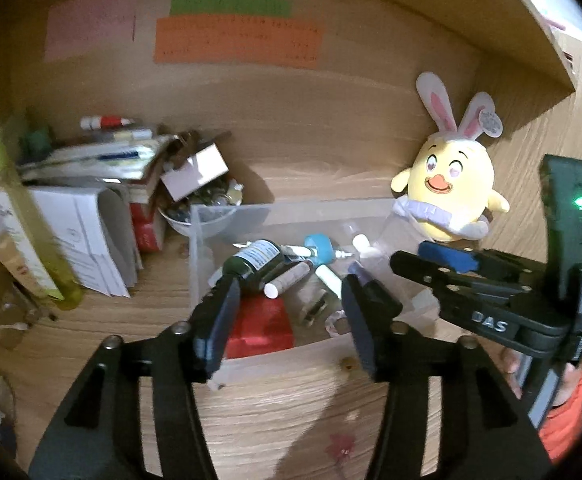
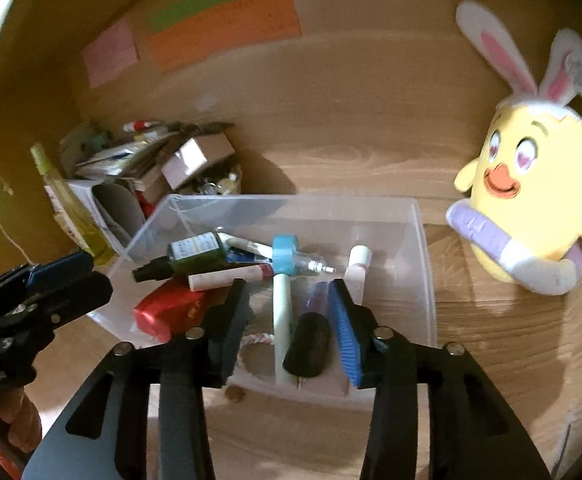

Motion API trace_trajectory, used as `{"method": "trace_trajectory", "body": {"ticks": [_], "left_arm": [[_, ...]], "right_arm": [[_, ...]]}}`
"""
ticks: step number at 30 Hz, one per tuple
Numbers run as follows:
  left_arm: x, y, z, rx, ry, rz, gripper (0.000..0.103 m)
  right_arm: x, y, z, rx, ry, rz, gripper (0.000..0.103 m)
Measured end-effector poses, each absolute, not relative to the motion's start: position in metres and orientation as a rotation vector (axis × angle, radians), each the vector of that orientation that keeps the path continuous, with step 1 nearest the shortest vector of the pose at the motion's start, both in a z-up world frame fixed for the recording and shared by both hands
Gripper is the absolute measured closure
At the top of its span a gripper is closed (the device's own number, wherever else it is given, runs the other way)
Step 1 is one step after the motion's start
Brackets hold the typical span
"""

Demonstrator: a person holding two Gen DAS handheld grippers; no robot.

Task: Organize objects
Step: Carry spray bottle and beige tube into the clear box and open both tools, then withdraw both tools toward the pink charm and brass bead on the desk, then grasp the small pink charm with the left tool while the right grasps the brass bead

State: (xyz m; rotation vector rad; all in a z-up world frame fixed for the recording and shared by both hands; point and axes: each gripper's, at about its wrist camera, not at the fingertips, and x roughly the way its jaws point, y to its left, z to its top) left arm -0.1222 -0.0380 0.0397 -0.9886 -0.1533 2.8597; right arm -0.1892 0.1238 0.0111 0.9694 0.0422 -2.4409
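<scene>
A clear plastic bin (image 2: 423, 240) stands on the wooden desk and also shows in the left wrist view (image 1: 199, 248). It holds a dark green bottle (image 2: 199, 252), a red box (image 2: 167, 312), a white tube (image 2: 227, 276), a blue-capped vial (image 2: 287, 258), a pale stick (image 2: 281, 312) and a black cap (image 2: 309, 344). My left gripper (image 1: 291, 304) is open and empty over the bin's near left side. My right gripper (image 2: 291, 308) is open and empty over the bin's near edge. In the left wrist view the right gripper (image 1: 431, 264) reaches in from the right.
A yellow chick plush with bunny ears (image 2: 539, 196) leans at the right by the wall. A heap of papers, boxes and a bowl of small items (image 1: 103, 184) fills the back left. A yellow-green bottle (image 1: 23, 216) stands beside it. Coloured notes (image 1: 235, 36) hang on the back panel.
</scene>
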Motion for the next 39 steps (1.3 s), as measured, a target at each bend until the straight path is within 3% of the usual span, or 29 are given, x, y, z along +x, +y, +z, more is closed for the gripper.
{"method": "trace_trajectory", "body": {"ticks": [6,23,32,34,36,39], "left_arm": [[-0.101,-0.036,0.042,-0.964,-0.136,2.861,0.034],[-0.072,0.0,-0.032,-1.256,-0.079,2.62,0.035],[-0.064,0.007,-0.059,-1.352,-0.008,2.539,0.062],[-0.061,0.009,-0.059,-1.343,0.02,2.528,0.08],[-0.058,0.012,-0.06,-1.329,0.063,2.535,0.088],[-0.057,0.011,-0.06,-1.32,0.066,2.531,0.091]], "right_arm": [[-0.16,0.135,0.026,0.892,0.054,-2.492,0.055],[-0.124,0.154,-0.004,0.99,0.007,-2.437,0.053],[-0.123,0.138,-0.032,1.086,0.043,-2.363,0.053],[-0.125,0.135,-0.036,1.096,0.048,-2.354,0.053],[-0.127,0.131,-0.039,1.105,0.057,-2.352,0.053],[-0.131,0.122,-0.044,1.115,0.092,-2.352,0.053]]}}
